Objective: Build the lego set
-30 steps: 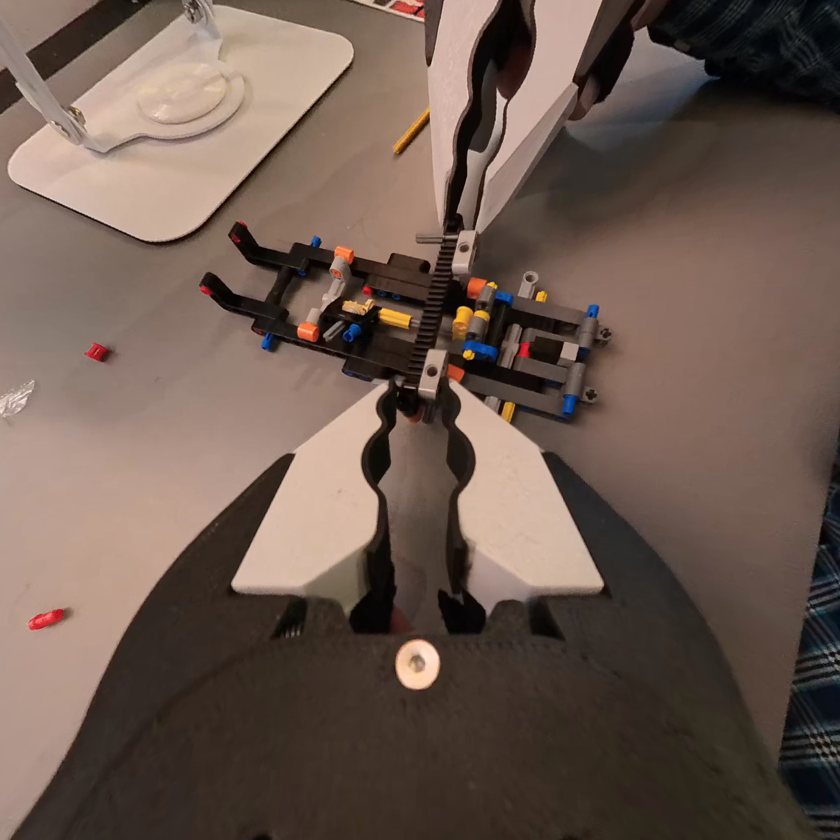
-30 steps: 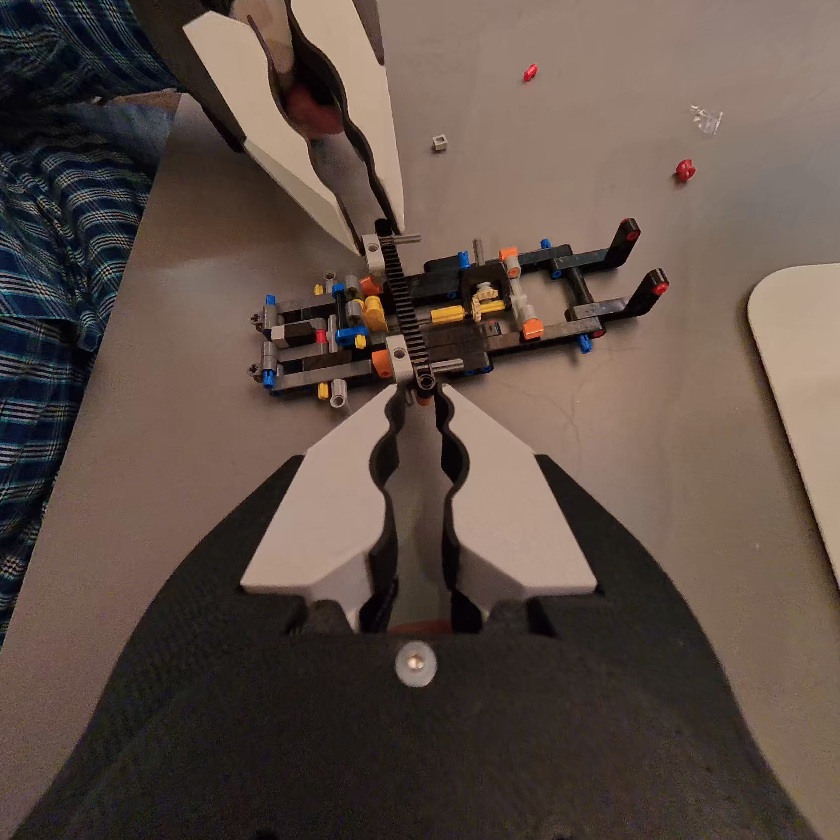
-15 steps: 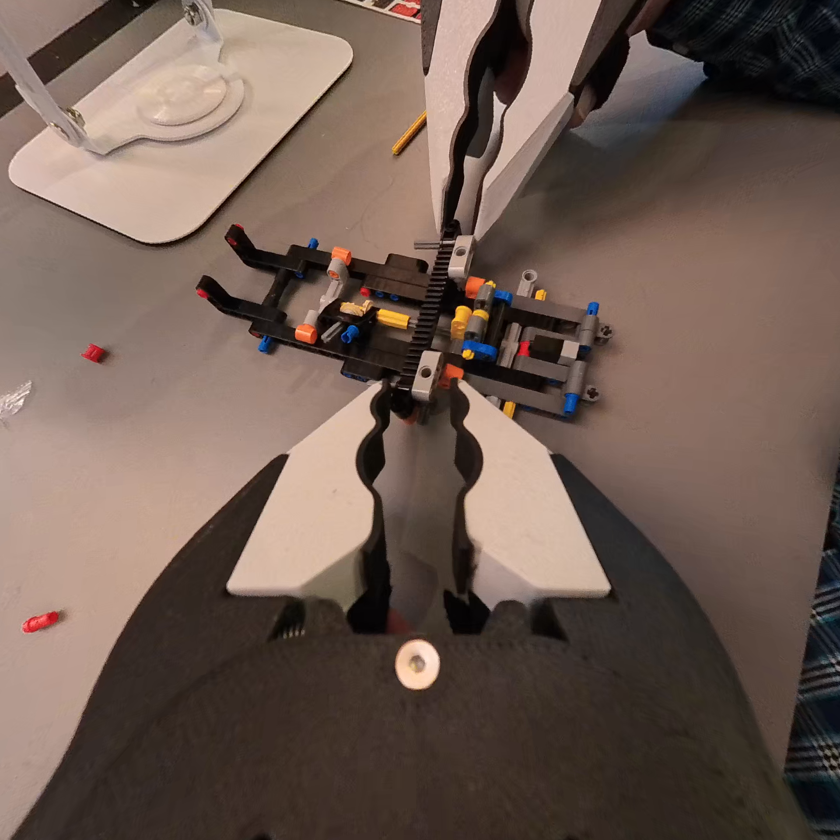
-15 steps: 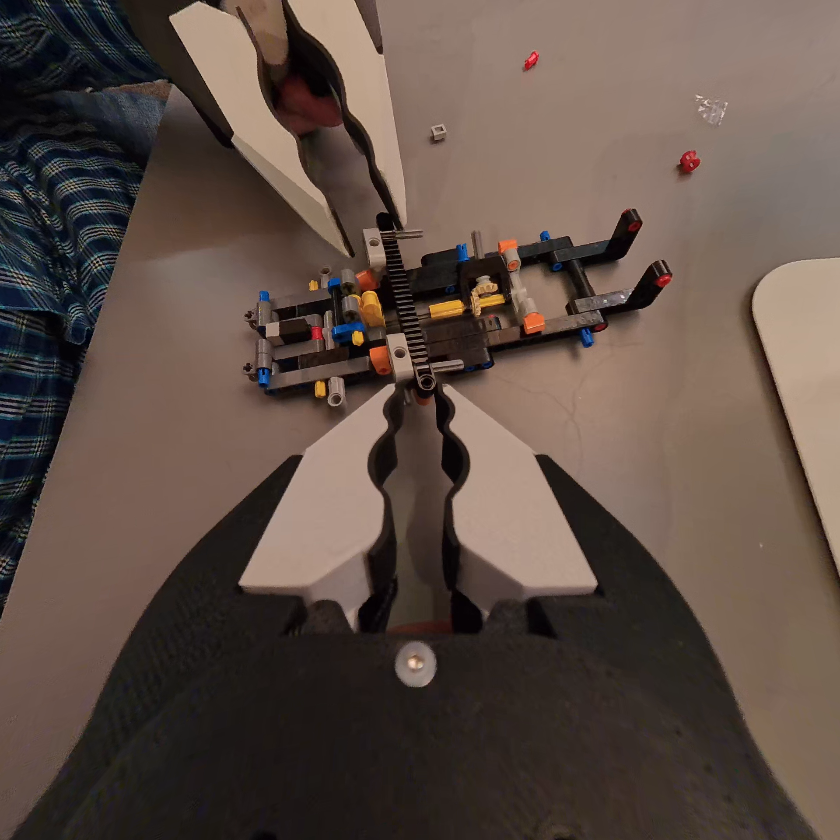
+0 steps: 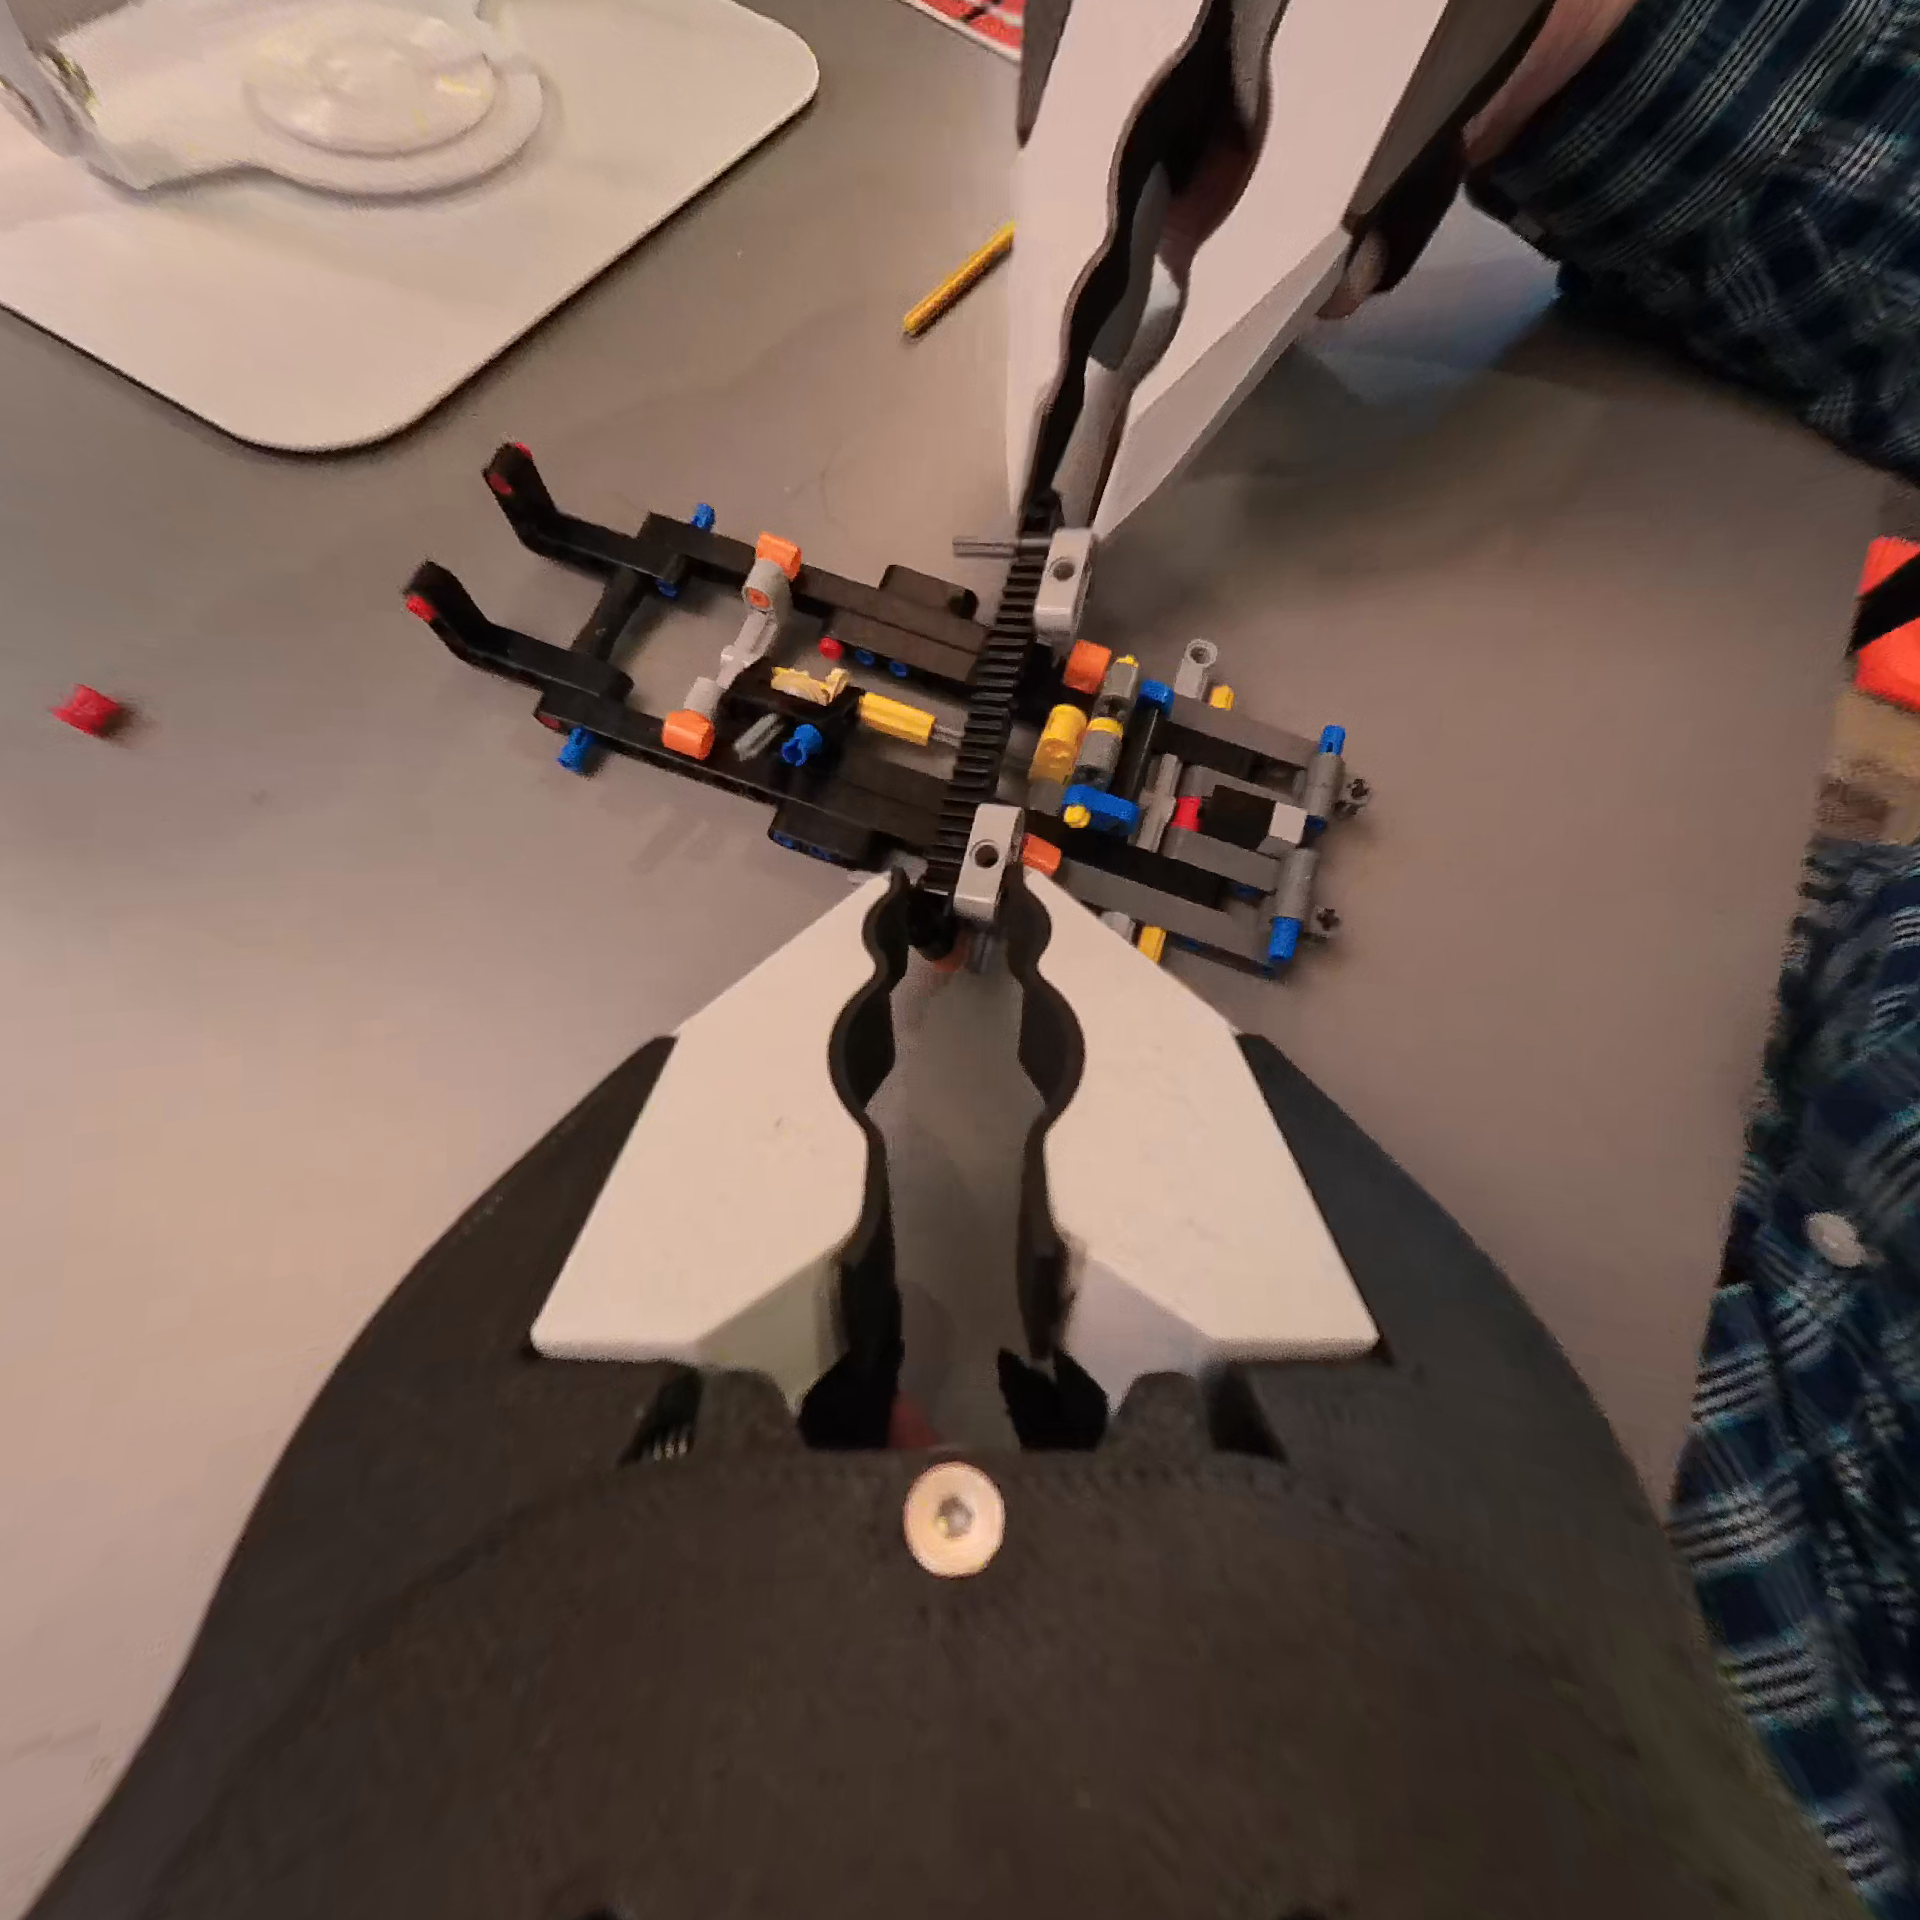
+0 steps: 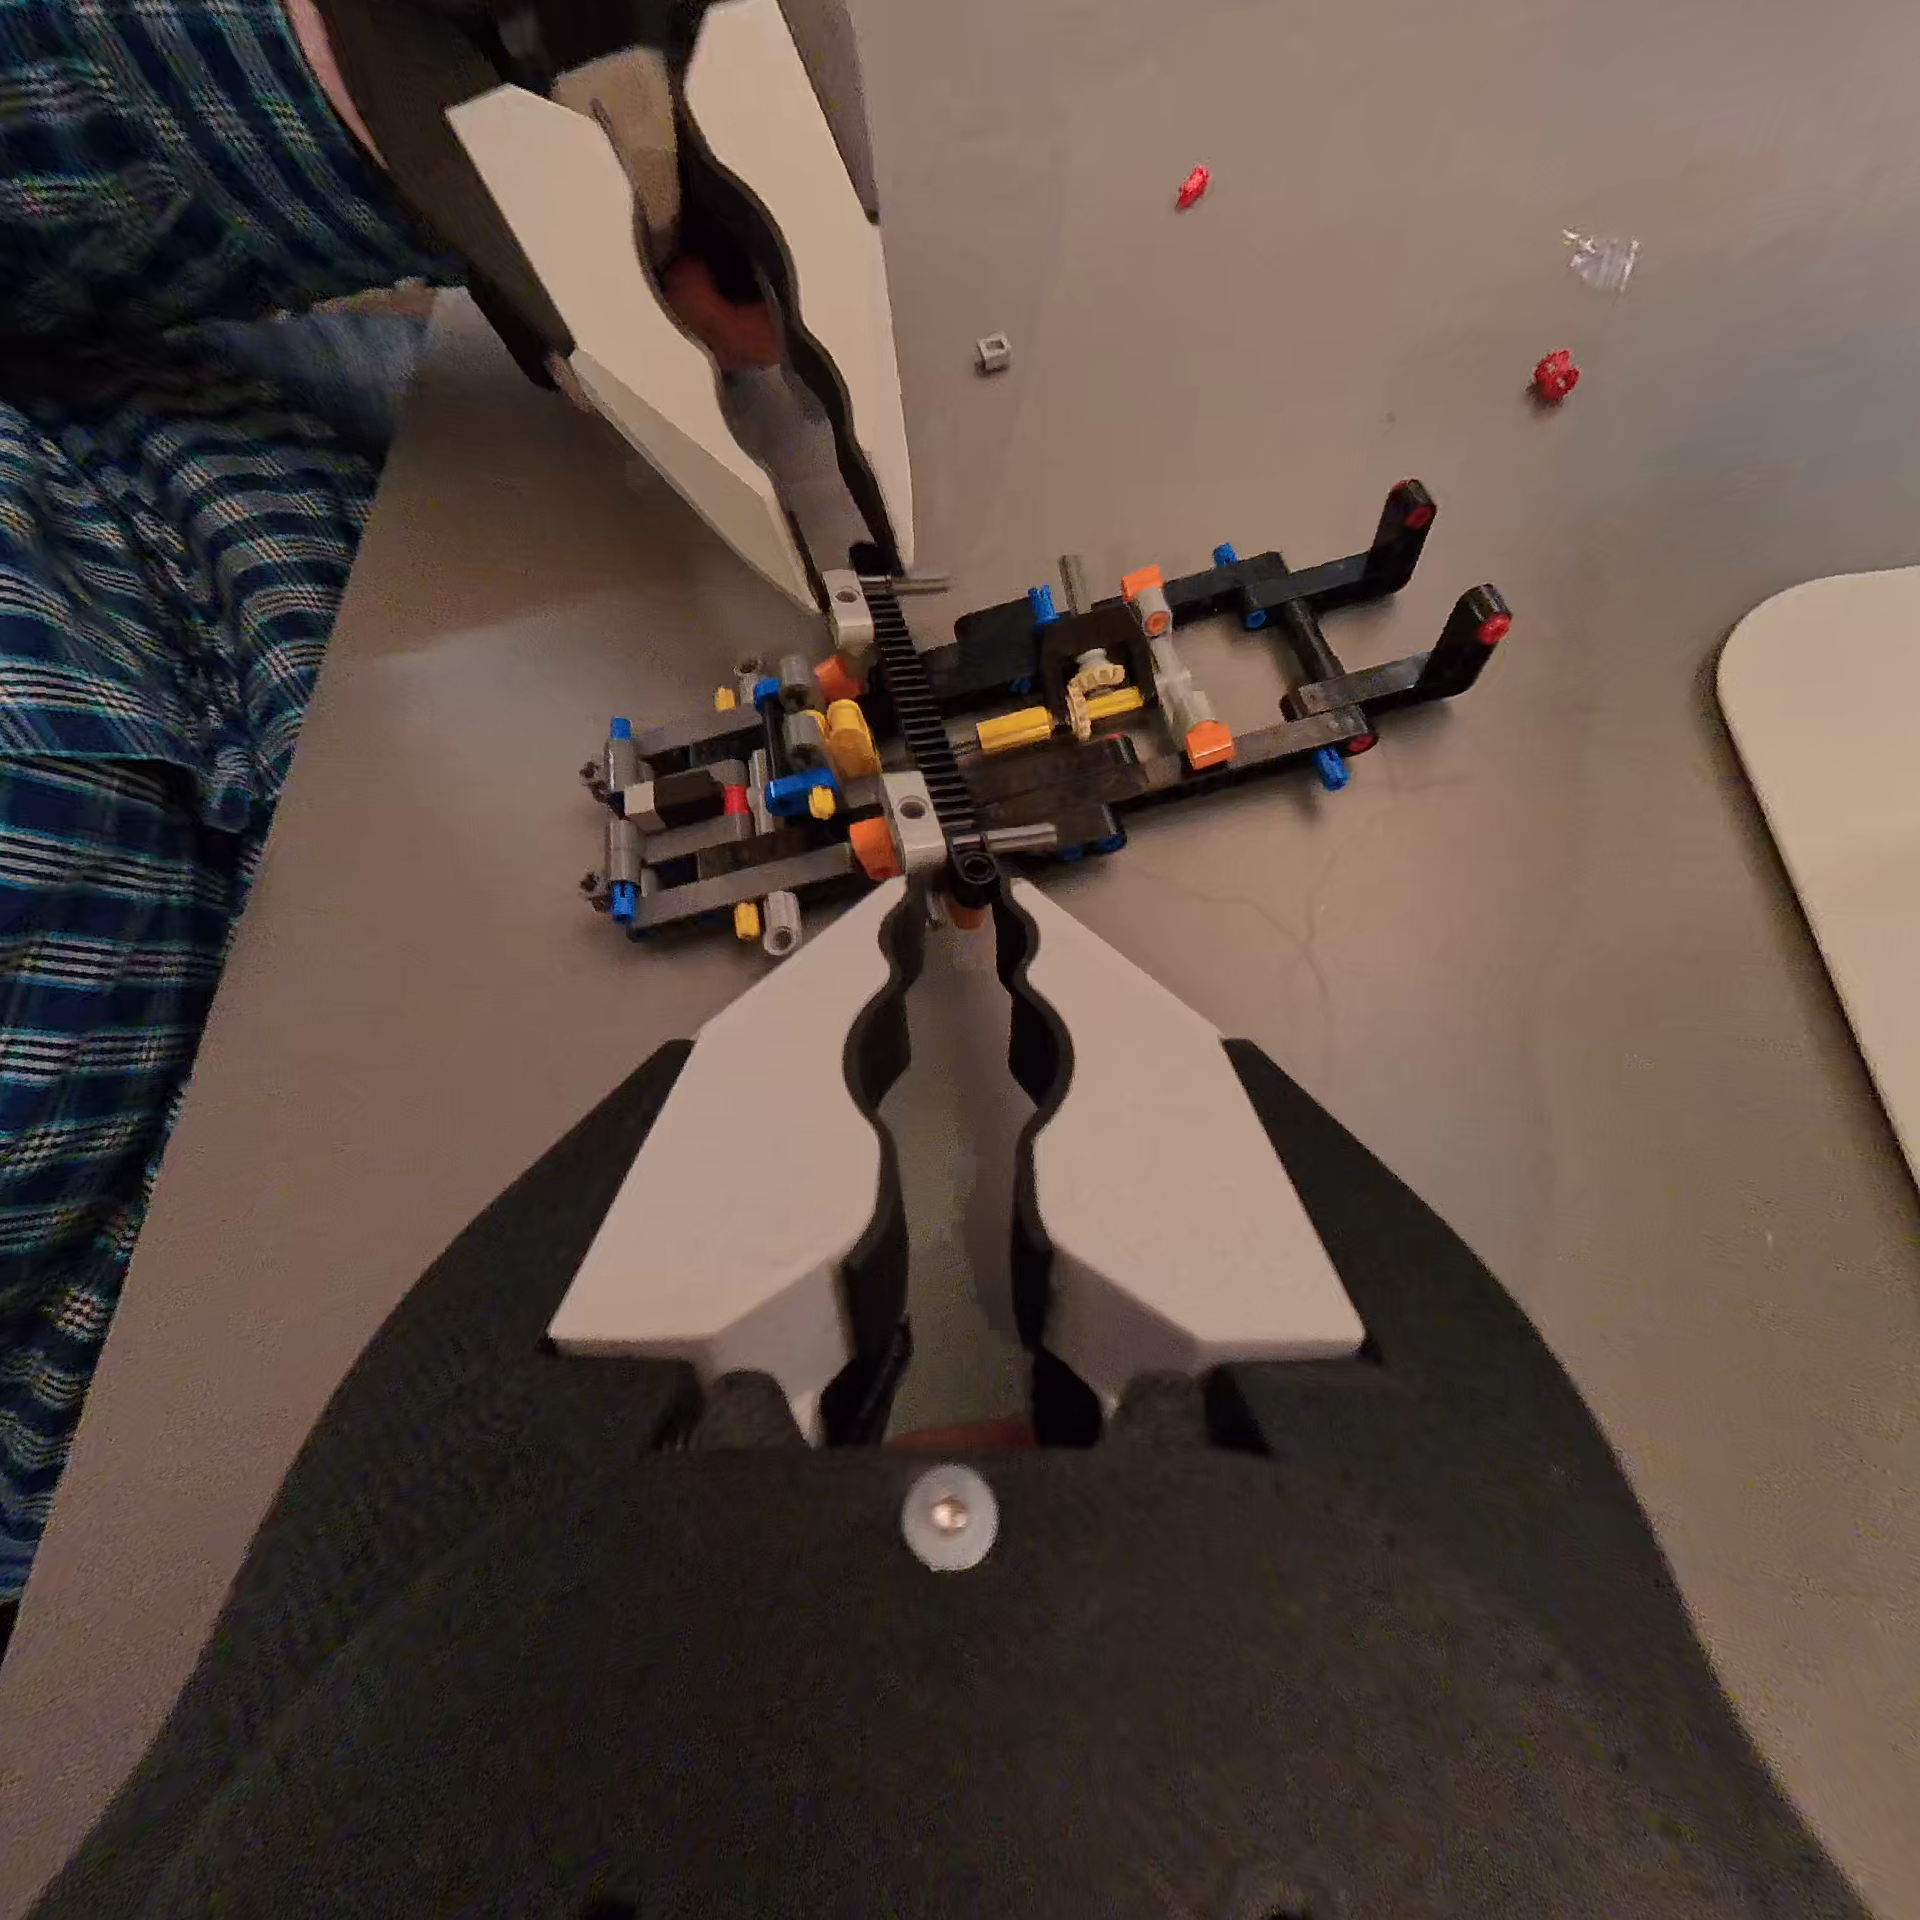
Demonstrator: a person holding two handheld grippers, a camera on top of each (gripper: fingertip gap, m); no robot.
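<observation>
Black toothed rack, grey table, blue plaid sleeve

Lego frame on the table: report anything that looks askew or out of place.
The black toothed bar lies slanted across the lego frame, not square to its beams. Loose bits are scattered apart from it: two red pieces, a small grey piece and a clear scrap.

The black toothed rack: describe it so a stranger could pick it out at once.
Find the lego chassis lying flat in the middle of the grey table. Across its middle, at right angles to its long beams, runs the black toothed rack, with a light grey block at each end and a claw tip at either end. It is the only piece with a row of fine teeth.
</observation>
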